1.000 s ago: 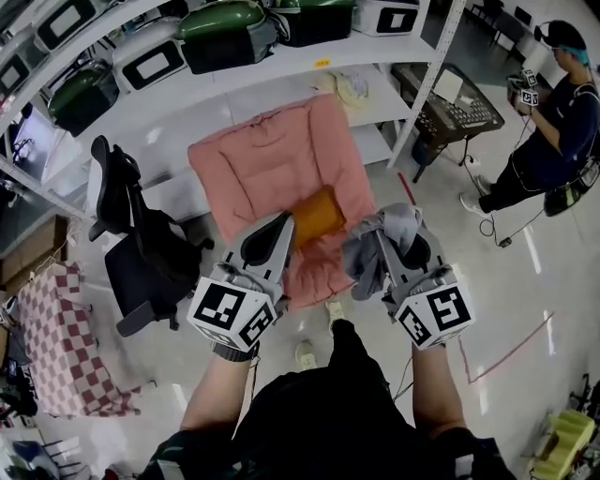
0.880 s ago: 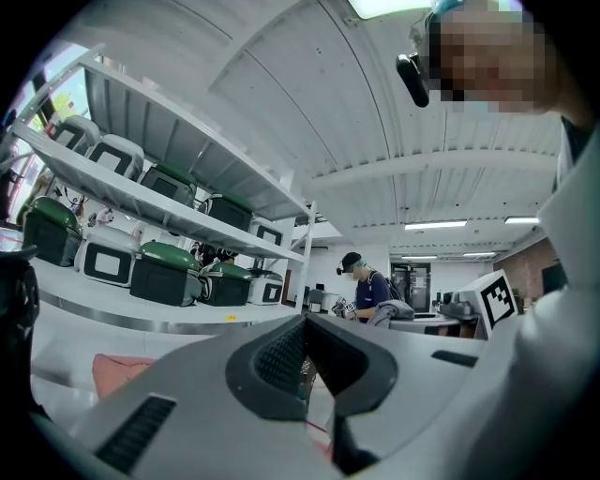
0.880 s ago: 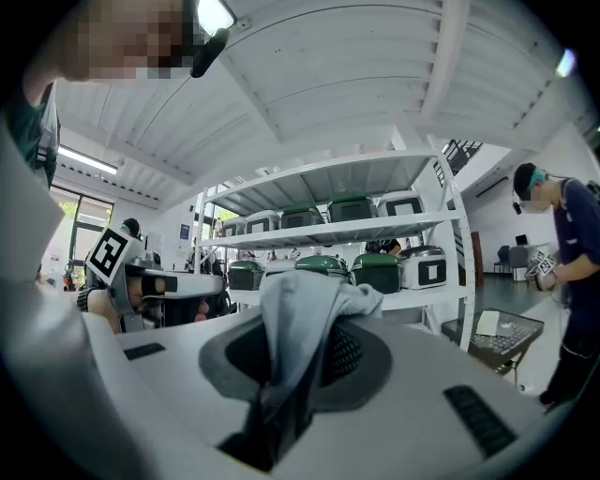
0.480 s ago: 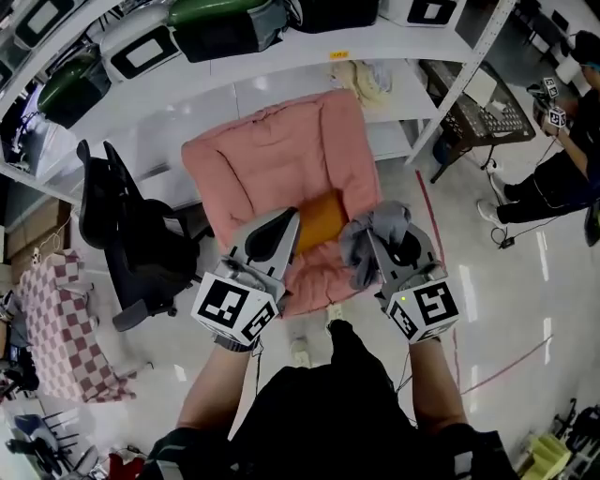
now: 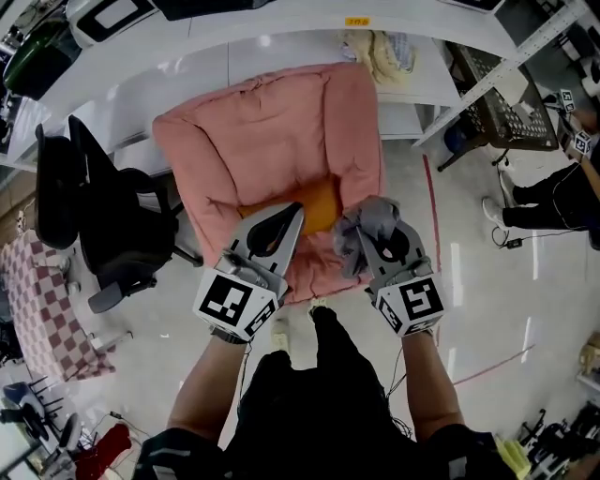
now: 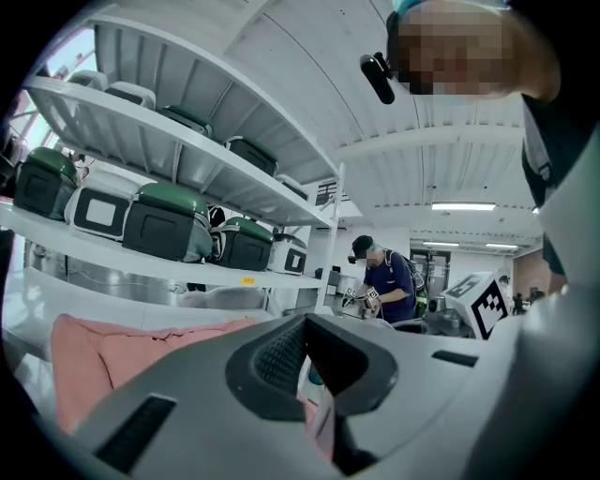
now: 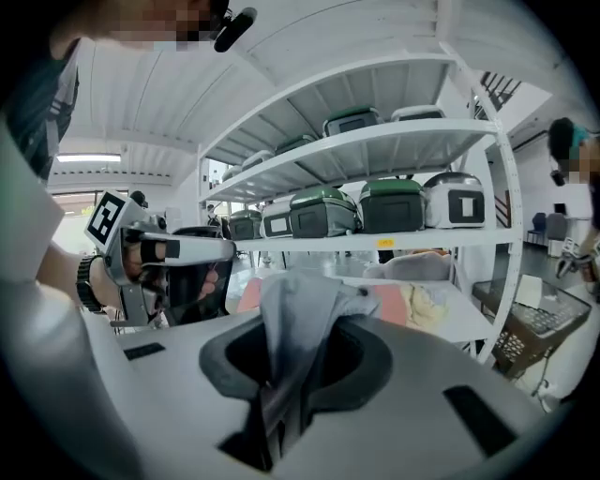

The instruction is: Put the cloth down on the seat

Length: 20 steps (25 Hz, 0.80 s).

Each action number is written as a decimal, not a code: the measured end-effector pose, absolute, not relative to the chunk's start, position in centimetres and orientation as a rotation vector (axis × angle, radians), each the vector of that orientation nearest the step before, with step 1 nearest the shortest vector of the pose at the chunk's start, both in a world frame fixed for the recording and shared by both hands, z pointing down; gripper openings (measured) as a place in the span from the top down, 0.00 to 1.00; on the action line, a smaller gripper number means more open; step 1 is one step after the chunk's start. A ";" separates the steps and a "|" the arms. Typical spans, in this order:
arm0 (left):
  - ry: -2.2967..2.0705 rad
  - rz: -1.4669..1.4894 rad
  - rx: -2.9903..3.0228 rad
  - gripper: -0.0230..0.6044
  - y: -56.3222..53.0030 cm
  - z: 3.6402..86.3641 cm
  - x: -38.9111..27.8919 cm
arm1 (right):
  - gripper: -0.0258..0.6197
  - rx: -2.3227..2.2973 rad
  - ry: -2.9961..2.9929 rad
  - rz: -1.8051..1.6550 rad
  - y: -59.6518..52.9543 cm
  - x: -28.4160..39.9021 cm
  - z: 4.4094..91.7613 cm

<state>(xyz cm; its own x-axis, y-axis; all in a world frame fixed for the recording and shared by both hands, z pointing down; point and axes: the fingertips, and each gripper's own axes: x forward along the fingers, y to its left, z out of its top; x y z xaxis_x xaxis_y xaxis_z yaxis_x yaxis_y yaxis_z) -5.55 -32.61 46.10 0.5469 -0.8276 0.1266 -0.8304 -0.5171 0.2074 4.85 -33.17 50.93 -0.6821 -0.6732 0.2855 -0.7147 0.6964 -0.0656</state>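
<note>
Clamping the grey cloth, the right gripper holds it bunched above the front of the pink seat.

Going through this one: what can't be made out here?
Head view: the front edge of the seat, hidden behind the left gripper and right gripper.
Head view: whether the cloth touches the seat; no view shows the gap beneath it.
Head view: the bystander, cut off by the right edge.
Head view: the yellow shelf label, too small to read.
</note>
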 end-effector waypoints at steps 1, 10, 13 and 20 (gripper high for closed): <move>-1.388 0.023 2.532 0.96 -33.1 47.1 -5.5 | 0.85 1.099 -2.655 0.258 -33.8 4.8 52.1; -1.342 0.071 2.482 0.96 -36.5 55.6 -5.2 | 0.85 1.003 -2.552 0.311 -38.1 3.6 62.6; -1.312 0.121 2.446 0.96 -37.1 58.4 -4.7 | 0.85 0.968 -2.515 0.350 -39.1 3.0 66.1; -1.273 0.174 2.407 0.96 -38.0 63.3 -4.7 | 0.85 0.893 -2.429 0.393 -41.1 1.0 73.7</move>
<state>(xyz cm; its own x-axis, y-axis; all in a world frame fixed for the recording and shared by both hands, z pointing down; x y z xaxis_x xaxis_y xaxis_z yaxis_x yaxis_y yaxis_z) -4.66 -38.03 63.32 0.5752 -0.7629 0.2951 -0.8141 -0.4991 0.2968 1.02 -41.11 73.72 -0.6487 -0.5159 0.5595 -0.6658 0.7408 -0.0890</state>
